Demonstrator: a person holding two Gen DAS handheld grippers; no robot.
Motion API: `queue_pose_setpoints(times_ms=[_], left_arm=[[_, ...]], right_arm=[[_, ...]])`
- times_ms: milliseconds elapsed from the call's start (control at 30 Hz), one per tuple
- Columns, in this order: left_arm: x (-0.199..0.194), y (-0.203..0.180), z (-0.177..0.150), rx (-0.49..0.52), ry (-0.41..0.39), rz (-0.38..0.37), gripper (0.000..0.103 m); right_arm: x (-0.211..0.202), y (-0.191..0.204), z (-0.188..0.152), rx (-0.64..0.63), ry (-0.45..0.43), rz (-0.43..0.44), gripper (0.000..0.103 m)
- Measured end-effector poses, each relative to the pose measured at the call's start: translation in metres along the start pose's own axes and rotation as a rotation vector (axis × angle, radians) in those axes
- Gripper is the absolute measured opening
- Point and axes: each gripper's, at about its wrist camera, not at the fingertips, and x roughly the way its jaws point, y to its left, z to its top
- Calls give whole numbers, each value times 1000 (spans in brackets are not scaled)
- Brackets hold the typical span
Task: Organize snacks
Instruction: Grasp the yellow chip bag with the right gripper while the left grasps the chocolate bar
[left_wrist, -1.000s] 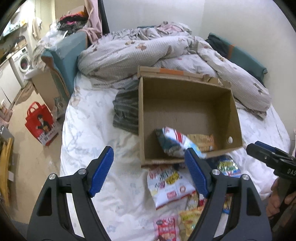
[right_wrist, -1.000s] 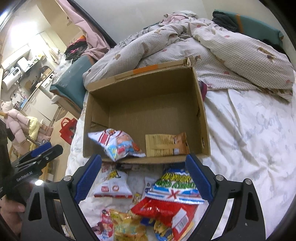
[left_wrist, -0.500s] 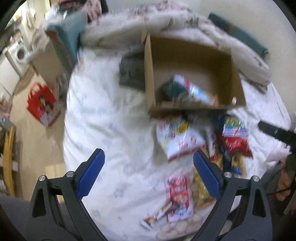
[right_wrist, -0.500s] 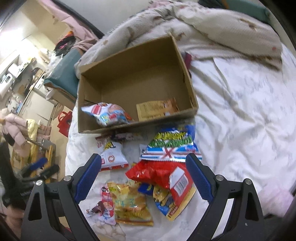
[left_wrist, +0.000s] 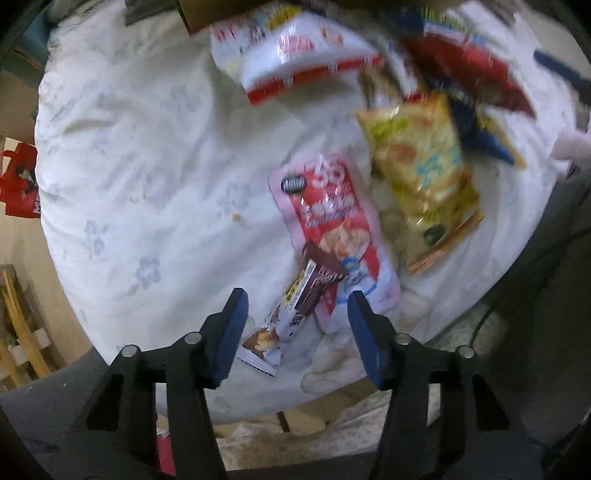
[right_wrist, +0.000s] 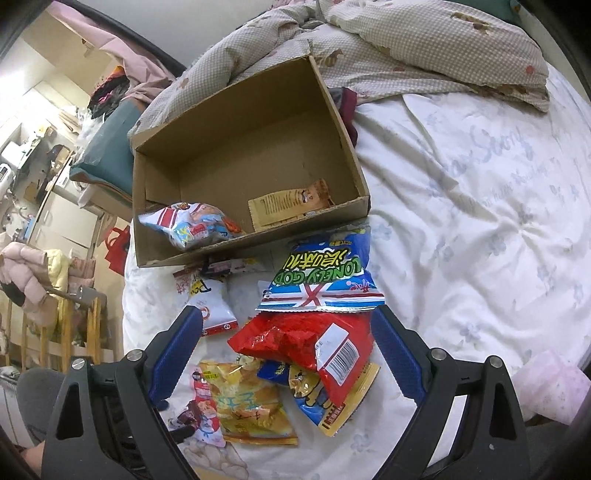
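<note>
Two risks: the left gripper (left_wrist: 295, 325), jaws closing around the chocolate bar (left_wrist: 295, 302), may pinch the pink packet (left_wrist: 332, 221) underneath; the right gripper (right_wrist: 288, 350) hovers wide open, empty.

A rumpled checked quilt (right_wrist: 406, 48) lies on the flowered white bedsheet (right_wrist: 480, 206); a red bag (left_wrist: 18, 181) sits on the floor.

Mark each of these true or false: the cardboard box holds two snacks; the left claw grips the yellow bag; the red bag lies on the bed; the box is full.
1. The cardboard box holds two snacks. True.
2. The left claw grips the yellow bag. False: its jaws are closing above a small chocolate bar, pressing nothing.
3. The red bag lies on the bed. True.
4. The box is full. False: most of its floor is bare.
</note>
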Motion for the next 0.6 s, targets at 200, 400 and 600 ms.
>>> queue_pose_setpoints(times_ms=[200,400,600], left_arm=[[4,-4,1,5,3,33,14],[-33,22,8,-142,-140,-38,14],[-54,45,6,-258,-228,-38,14]], right_arm=[[5,4,-2,-11,28,17,94],[21,19,-18,-25,153,105,94],[49,51,-55,-51,331,172,94]])
